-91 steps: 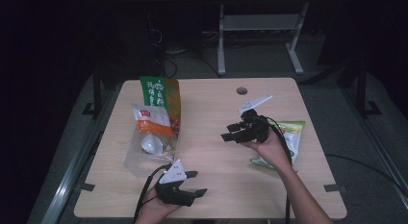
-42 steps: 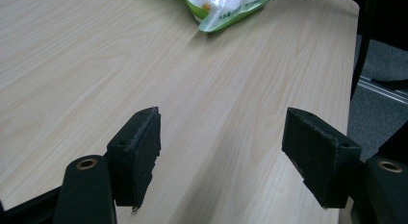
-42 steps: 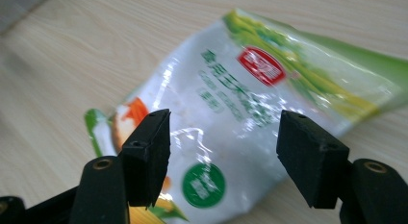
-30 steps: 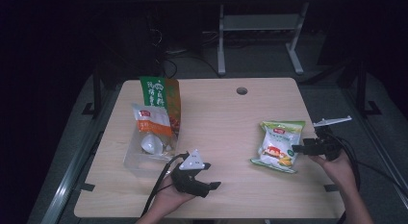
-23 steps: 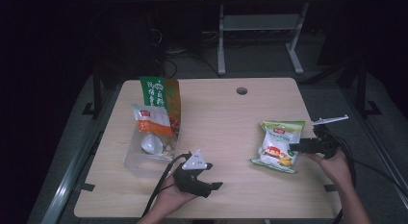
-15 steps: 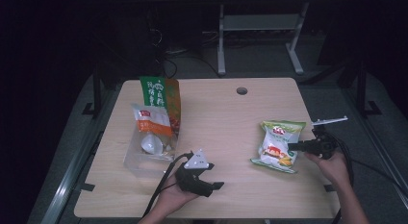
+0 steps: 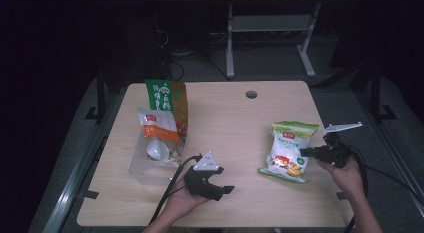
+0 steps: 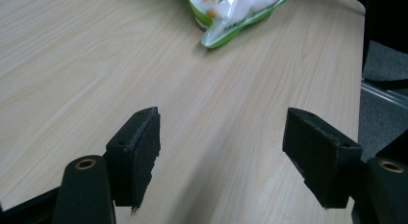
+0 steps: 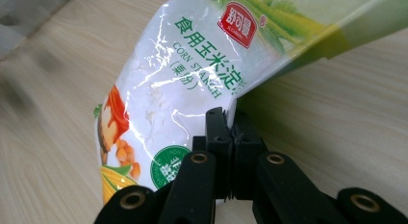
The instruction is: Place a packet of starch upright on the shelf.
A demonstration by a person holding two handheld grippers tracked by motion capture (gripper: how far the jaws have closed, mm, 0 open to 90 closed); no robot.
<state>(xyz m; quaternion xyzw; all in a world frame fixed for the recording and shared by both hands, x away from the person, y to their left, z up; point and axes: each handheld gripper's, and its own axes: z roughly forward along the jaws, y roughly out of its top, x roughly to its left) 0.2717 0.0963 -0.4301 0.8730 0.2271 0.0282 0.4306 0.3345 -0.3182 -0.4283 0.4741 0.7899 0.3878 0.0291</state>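
Observation:
A green and white corn starch bag [image 7: 287, 150] lies flat on the right half of the wooden table [image 7: 240, 118]. My right gripper [image 7: 305, 152] comes in from the right; its jaws have just been closing and now pinch the bag's right edge. In the right gripper view the jaws [image 9: 230, 123] meet on the bag [image 9: 192, 89] at its side seam. My left gripper [image 7: 224, 179] rests near the table's front edge with its jaws wide apart and nothing between them. The left gripper view looks past these jaws [image 8: 221, 152] at bare wood, with the bag [image 8: 231, 12] farther off.
A clear plastic bin [image 7: 142, 168] stands at the left, holding a green and orange packet [image 7: 167, 100] and a white and orange packet [image 7: 157, 128]. A cable hole [image 7: 251, 94] sits near the table's far edge.
The right hand has gone from the table's middle to the bag's right side, then edged left as its jaws closed on the edge. The left gripper has shifted slightly right.

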